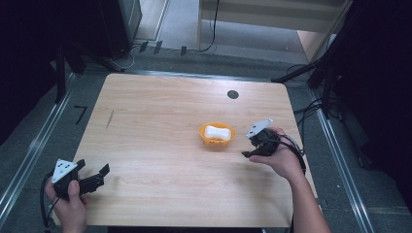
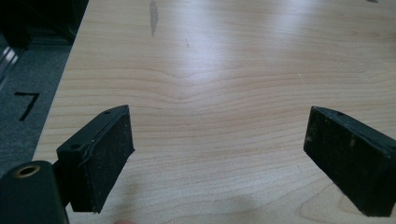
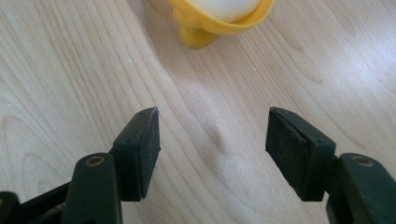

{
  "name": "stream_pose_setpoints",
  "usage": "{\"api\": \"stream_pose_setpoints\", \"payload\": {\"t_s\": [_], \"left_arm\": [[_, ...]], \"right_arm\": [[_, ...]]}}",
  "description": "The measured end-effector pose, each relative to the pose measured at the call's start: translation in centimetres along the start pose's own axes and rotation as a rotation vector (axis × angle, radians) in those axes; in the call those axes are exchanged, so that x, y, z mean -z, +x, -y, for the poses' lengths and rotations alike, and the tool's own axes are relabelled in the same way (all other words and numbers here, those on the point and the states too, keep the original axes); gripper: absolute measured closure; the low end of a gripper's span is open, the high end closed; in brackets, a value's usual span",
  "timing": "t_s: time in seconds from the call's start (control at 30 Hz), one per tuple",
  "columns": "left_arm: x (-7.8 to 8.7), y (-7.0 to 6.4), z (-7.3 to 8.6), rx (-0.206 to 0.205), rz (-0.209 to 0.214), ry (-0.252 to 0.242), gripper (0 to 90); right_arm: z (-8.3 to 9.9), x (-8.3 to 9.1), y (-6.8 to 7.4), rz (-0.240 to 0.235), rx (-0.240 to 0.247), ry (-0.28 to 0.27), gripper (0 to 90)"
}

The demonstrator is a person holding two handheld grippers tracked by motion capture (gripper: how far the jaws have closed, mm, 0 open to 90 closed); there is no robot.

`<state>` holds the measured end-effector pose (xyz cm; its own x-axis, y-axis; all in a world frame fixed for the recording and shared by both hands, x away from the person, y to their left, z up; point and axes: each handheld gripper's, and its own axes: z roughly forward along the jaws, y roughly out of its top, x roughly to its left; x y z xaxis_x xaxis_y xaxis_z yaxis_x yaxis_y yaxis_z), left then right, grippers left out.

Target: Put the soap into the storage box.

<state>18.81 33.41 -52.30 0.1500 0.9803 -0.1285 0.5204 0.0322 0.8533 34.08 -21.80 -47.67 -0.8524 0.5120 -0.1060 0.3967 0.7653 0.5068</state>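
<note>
High view: both grippers' jaws spread, empty; yellow bowl (image 1: 217, 134) near right gripper (image 1: 248, 153).

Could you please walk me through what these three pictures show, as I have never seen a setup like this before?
Gladly. There is no robot arm here: a person holds a hand-operated two-jaw gripper in each hand. The high view looks down on a wooden table from above the person's side. The left gripper is near the table's front left corner, and the right gripper is just beside an orange bowl near the middle of the table. A white object lies in the bowl; what it is I cannot tell.

The other two pictures come from cameras riding on the grippers, looking along their black jaws. The left gripper view shows its jaws wide apart over bare wood. The right gripper view shows its jaws apart too, aimed toward the bowl but not reaching it. Neither gripper holds anything.
</note>
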Motion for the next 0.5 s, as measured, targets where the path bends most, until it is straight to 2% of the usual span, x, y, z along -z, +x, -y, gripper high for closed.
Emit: {"api": "stream_pose_setpoints", "payload": {"t_s": [0.27, 0.3, 0.43, 0.47, 0.5], "left_arm": [[0.0, 0.0, 0.0, -0.002, -0.001, 0.0, 8.7], [0.0, 0.0, 0.0, -0.003, -0.001, 0.001, 8.7], [0.0, 0.0, 0.0, -0.003, -0.002, 0.001, 8.7], [0.0, 0.0, 0.0, -0.004, -0.002, 0.001, 8.7], [0.0, 0.0, 0.0, -0.004, -0.002, 0.001, 8.7]], "right_arm": [[2.1, 0.2, 0.5, 0.004, -0.065, -0.014, 33.6], [2.6, 0.3, 0.7, 0.006, -0.09, -0.024, 32.0], [3.6, 0.4, 1.0, 0.01, -0.113, -0.055, 31.2], [4.3, 0.4, 1.2, 0.014, -0.142, -0.069, 29.5], [4.3, 0.4, 1.2, 0.014, -0.142, -0.069, 29.5]]}}
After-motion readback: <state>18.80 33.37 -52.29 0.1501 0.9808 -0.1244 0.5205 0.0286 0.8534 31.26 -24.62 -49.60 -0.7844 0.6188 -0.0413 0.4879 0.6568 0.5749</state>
